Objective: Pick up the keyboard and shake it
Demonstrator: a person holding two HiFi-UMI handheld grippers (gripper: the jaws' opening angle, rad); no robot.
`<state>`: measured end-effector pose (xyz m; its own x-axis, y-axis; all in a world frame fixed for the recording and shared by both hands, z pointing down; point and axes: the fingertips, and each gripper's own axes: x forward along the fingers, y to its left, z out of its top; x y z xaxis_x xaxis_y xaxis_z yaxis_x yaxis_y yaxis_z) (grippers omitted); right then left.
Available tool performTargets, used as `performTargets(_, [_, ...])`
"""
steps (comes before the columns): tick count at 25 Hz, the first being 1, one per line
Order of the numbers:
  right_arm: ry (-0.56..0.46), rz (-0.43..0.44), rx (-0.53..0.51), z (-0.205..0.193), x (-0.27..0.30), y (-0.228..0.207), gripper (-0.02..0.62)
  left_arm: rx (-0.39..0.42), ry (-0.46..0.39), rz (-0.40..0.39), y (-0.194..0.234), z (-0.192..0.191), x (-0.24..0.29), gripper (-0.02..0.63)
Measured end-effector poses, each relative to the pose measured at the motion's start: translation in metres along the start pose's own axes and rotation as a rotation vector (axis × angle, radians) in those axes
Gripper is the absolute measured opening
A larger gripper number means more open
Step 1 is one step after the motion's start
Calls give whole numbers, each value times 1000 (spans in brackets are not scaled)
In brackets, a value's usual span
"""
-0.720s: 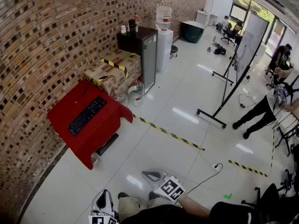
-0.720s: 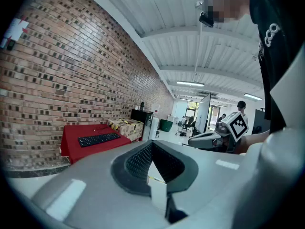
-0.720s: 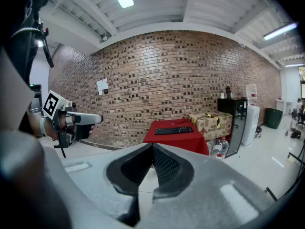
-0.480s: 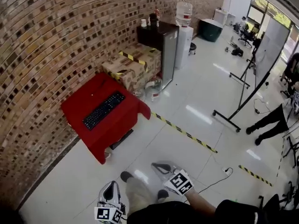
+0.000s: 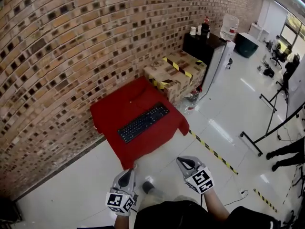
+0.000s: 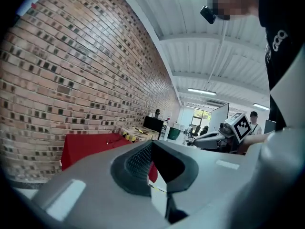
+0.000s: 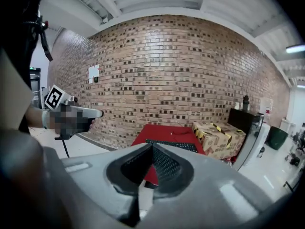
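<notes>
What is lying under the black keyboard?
The keyboard lies flat on a red cloth, which hangs down over the edges of its support beside the brick wall. The cloth covers that support, so its top surface and material cannot be seen.

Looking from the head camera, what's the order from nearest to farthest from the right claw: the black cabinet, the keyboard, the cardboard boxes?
1. Keyboard, on the red table, just ahead of the right claw.
2. Cardboard boxes, behind the table, further right.
3. Black cabinet, beyond the boxes, farthest back.
</notes>
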<state>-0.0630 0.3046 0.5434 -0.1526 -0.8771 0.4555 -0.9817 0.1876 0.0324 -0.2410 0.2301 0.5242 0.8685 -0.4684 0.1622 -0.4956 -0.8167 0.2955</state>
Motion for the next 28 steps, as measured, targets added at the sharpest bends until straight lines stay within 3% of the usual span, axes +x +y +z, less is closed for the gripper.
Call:
performTargets(4, [1,-4,-20,32,41,7,-8,18,-7,-11,48,33,15,15])
performTargets(9, [34,-24,-6,39,85,0,-8,-35,-1,39,92,32,23,15])
performTargets(16, [66,4,-17,45,108,-28,-8,-60,6,35,95,29,53,15])
performTargets(19, [50,37,-14,48,129,-47,-8,-60,2,49,94,33,68,15])
performTargets(28, [10,218,-44,72,198,-135,-8,-71,19,224,116,47,161,17])
